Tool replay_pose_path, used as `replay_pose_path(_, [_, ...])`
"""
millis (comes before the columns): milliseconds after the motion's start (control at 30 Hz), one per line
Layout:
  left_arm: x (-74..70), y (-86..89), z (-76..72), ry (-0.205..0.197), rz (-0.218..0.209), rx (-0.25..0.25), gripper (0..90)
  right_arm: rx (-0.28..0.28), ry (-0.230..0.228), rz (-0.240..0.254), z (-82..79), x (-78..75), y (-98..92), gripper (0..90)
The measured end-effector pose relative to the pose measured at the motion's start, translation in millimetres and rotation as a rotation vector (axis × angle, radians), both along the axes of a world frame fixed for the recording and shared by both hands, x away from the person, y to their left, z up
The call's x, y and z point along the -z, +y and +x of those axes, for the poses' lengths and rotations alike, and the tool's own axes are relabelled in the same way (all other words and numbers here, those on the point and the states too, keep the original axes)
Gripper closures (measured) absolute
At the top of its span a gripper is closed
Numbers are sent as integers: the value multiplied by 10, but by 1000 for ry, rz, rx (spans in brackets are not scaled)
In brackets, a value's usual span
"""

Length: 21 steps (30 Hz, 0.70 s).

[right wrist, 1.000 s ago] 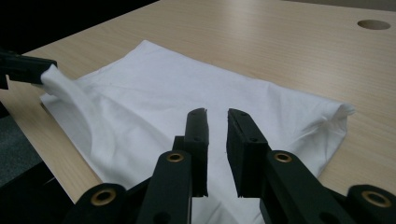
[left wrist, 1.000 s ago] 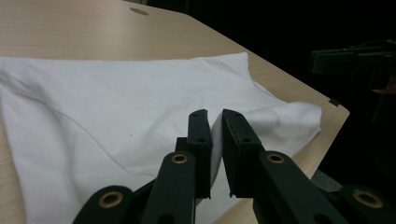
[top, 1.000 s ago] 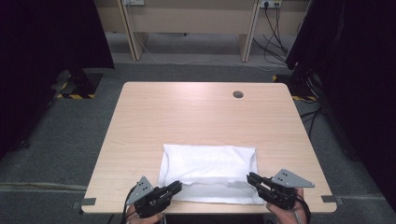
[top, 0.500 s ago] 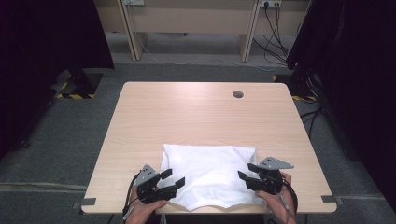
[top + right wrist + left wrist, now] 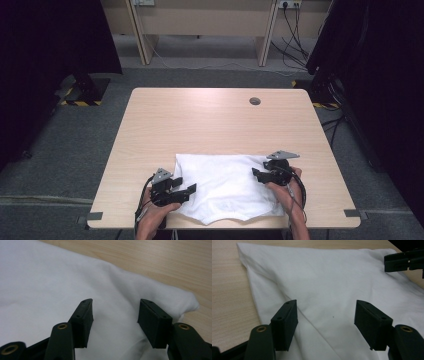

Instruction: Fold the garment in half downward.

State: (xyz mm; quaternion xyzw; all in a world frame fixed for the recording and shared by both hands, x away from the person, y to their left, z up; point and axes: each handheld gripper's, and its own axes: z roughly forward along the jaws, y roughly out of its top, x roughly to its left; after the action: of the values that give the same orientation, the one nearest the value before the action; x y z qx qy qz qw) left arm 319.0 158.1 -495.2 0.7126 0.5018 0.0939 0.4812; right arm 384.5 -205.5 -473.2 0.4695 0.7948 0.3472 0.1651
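White cloth (image 5: 227,185) lies folded flat on the wooden table (image 5: 210,125) in the high view, at the near edge toward six o'clock, its bottom hem just over the table's lip. The left gripper (image 5: 184,191) sits at the cloth's nine o'clock edge, and the right gripper (image 5: 256,173) stands over its three o'clock side; each has its jaws apart with nothing clamped. A small round grommet (image 5: 255,101) shows in the tabletop toward one o'clock.

From the left gripper view, the left gripper (image 5: 325,315) has its jaws spread above the cloth (image 5: 324,285), having just opened and eased back a little; a diagonal crease runs under them, and bare table shows at nine o'clock.

From the right gripper view, the right gripper (image 5: 115,312) has just opened; its jaws stand apart over the cloth (image 5: 50,290), no fabric between the pads.
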Motion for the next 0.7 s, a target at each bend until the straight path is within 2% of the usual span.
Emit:
replay_pose_path(100, [-13, -37, 10, -3, 32, -16, 313, 11, 2, -15, 31, -28, 6, 411])
replay_pose_path(233, [-22, -84, 10, -7, 62, -5, 293, 21, -57, -6, 50, -127, 29, 379])
replay_pose_path(333, [-24, -119, 18, -16, 84, 2, 290, 12, -49, -37, 159, -131, 61, 379])
replay_pose_path(467, [-19, -150, 33, -21, 81, 20, 292, 13, 5, -88, 330, -64, 41, 392])
replay_pose_path(567, [-24, -175, 48, -18, 82, 25, 292, 23, 13, -81, 383, -81, 14, 381])
replay_pose_path(633, [-28, -178, 49, -21, 79, 23, 286, 40, -13, -62, 371, -135, -11, 370])
replay_pose_path(700, [-35, -161, 43, -29, 37, 15, 269, 43, -30, -66, 349, -174, -40, 370])
